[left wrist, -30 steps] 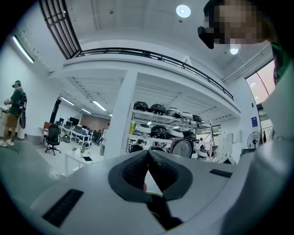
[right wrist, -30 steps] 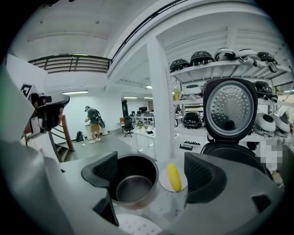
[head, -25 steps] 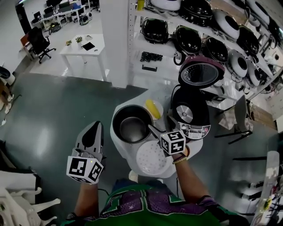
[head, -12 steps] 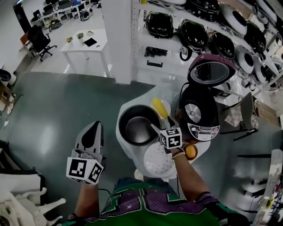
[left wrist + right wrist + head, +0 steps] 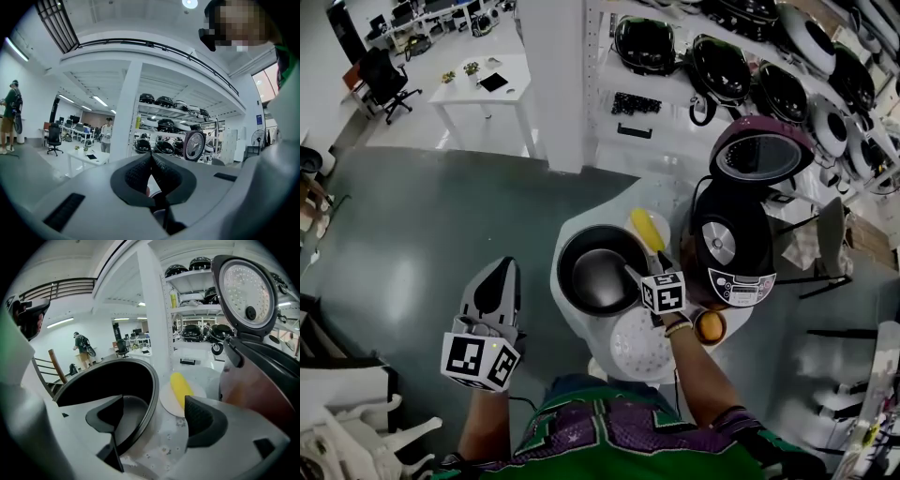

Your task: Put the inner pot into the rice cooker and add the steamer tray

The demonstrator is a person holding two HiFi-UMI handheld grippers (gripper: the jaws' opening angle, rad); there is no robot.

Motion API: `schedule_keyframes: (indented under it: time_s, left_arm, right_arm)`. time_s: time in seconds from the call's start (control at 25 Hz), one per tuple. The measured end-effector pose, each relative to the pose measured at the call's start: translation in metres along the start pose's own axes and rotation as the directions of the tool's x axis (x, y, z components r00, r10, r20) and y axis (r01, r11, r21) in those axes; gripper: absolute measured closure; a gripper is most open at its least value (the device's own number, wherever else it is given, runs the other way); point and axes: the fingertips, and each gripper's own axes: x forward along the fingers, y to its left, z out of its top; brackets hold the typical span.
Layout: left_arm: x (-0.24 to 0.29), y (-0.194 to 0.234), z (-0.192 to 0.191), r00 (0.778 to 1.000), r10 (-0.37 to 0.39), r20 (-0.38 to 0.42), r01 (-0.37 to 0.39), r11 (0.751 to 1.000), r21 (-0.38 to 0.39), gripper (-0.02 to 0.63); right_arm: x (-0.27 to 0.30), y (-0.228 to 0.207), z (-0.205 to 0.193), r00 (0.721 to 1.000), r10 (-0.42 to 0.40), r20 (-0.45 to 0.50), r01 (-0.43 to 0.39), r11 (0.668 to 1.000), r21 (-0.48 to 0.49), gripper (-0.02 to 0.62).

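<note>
Black rim of the inner pot (image 5: 110, 380) is entering my descending right gripper (image 5: 152, 420), jaws narrowing but unclamped, before lifting.

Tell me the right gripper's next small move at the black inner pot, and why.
Probably close the right gripper on the rim of the round black metal inner pot. Its jaws, which have just been closing, stand apart astride that rim, one over the inside, one outside, not yet pressing. The dark rice cooker stands open beside it.
</note>
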Motion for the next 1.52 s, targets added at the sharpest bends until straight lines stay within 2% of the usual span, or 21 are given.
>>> schedule_keyframes:
  time_s: [0.2,0.36,0.44,0.68,0.76,0.88,1.24,1.52]
  left_arm:
    - [0.002,0.006,-0.006,1.000,0.003,-0.022,-0.004,0.999,-0.041,0.584]
    - [0.002,0.006,-0.011,0.999,0.017,-0.036,-0.018,0.999,-0.044,0.584]
    - [0.001,0.007,-0.011,0.999,0.023,-0.034,-0.024,0.999,-0.048,0.584]
    - [-0.010,0.012,-0.011,0.998,0.050,-0.032,-0.051,0.998,-0.040,0.584]
    - [-0.013,0.014,-0.011,0.998,0.059,-0.027,-0.060,0.997,-0.038,0.584]
    - [-0.019,0.015,-0.008,0.997,0.071,-0.024,-0.072,0.997,-0.035,0.584]
    - [-0.035,0.013,-0.007,0.995,0.092,-0.030,-0.093,0.995,-0.035,0.584]
    - [-0.046,0.005,-0.010,0.996,0.083,-0.025,-0.084,0.996,-0.037,0.584]
  right_arm:
    - [0.009,-0.003,-0.004,1.000,0.018,-0.018,-0.017,0.998,0.066,0.217]
    - [0.012,-0.005,-0.007,0.999,0.008,-0.050,-0.005,0.998,0.063,0.252]
    - [0.012,-0.004,-0.007,0.999,0.007,-0.050,-0.005,0.998,0.056,0.307]
    - [0.013,-0.001,-0.007,0.996,-0.058,-0.067,0.059,0.998,0.019,0.559]
    - [0.012,-0.004,-0.008,0.993,-0.086,-0.083,0.086,0.996,0.004,0.565]
    - [0.011,-0.007,-0.007,0.991,-0.102,-0.090,0.106,0.994,0.040,0.575]
    - [0.001,-0.007,-0.011,0.991,-0.096,-0.097,0.111,0.982,0.155,0.583]
    - [-0.016,-0.004,-0.005,0.992,-0.089,-0.091,0.103,0.981,0.164,0.577]
